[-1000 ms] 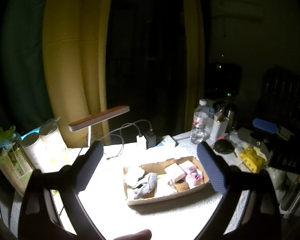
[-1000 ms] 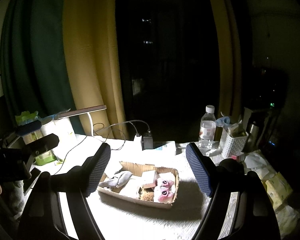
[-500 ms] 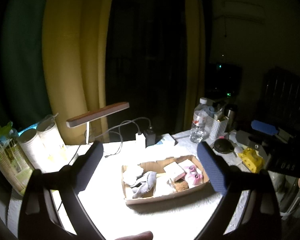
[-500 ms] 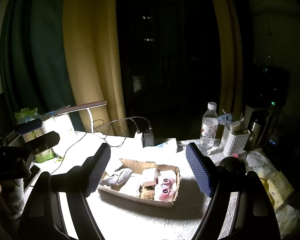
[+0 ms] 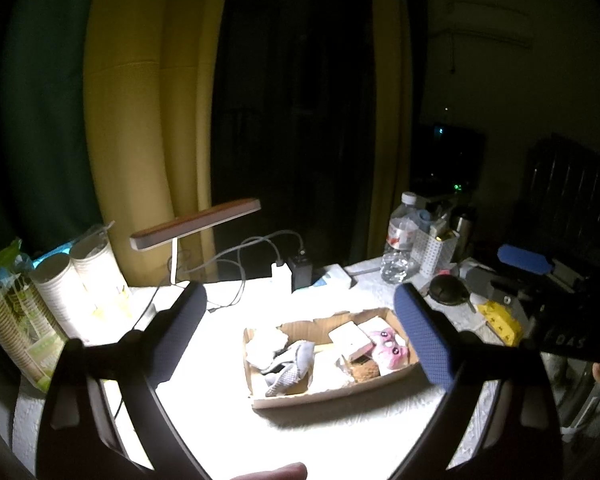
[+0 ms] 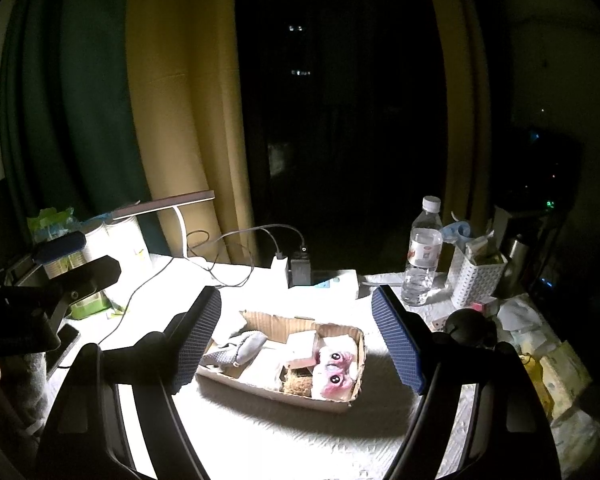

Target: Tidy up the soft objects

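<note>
1. My left tongs stand wide and carry nothing, held above the lamp-lit worktop.
2. My right tongs are likewise spread wide with nothing between the pads, also raised over the worktop.
3. The soft things all lie inside a shallow cardboard tray: a white crumpled cloth at its left end, a grey dotted fabric piece beside it, a pale block, a brown scrubby pad, and a pink plush with big eyes at the right end.
4. Nothing soft shows loose on the worktop around the tray; glare hides some of the surface.
5. Bearing: the tray lies ahead of and below both tongs. From the left camera it sits right of centre; from the right camera it sits almost centred between the pads.
6. The tray's long axis runs left to right across both views, slightly skewed.
7. Judgement: the right tongs line up better with the plush end; the left with the cloth end.
8. This fits either contents gathered in or contents awaiting sorting.
</note>
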`<control>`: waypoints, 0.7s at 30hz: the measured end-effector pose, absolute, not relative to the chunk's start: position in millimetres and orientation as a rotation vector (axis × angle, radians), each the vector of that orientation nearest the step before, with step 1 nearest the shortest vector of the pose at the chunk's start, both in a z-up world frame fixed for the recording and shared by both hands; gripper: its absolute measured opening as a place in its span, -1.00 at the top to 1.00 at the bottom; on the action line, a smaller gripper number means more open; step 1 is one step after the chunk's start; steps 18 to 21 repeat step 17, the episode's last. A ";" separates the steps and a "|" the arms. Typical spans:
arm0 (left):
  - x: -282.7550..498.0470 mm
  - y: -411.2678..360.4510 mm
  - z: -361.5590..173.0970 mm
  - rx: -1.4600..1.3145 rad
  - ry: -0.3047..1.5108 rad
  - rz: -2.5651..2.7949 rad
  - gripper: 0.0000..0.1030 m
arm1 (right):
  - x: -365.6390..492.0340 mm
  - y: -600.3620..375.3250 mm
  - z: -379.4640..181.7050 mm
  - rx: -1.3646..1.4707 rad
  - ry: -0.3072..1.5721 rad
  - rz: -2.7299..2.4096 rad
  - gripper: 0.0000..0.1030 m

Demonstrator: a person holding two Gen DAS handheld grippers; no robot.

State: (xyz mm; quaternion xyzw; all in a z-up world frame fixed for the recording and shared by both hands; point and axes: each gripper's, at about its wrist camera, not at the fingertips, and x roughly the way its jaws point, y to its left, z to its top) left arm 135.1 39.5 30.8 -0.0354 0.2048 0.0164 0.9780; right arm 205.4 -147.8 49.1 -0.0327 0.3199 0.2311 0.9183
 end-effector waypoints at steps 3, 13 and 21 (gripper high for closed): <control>135.0 39.3 30.4 -0.072 0.412 0.033 -0.86 | 205.9 -146.2 47.6 -0.070 0.660 0.477 -0.56; 140.8 39.9 25.5 -0.075 0.419 0.014 -0.86 | 206.4 -145.0 45.1 -0.073 0.664 0.476 -0.56; 146.3 42.0 16.5 -0.062 0.431 0.010 -0.86 | 209.4 -146.9 38.6 -0.075 0.673 0.475 -0.56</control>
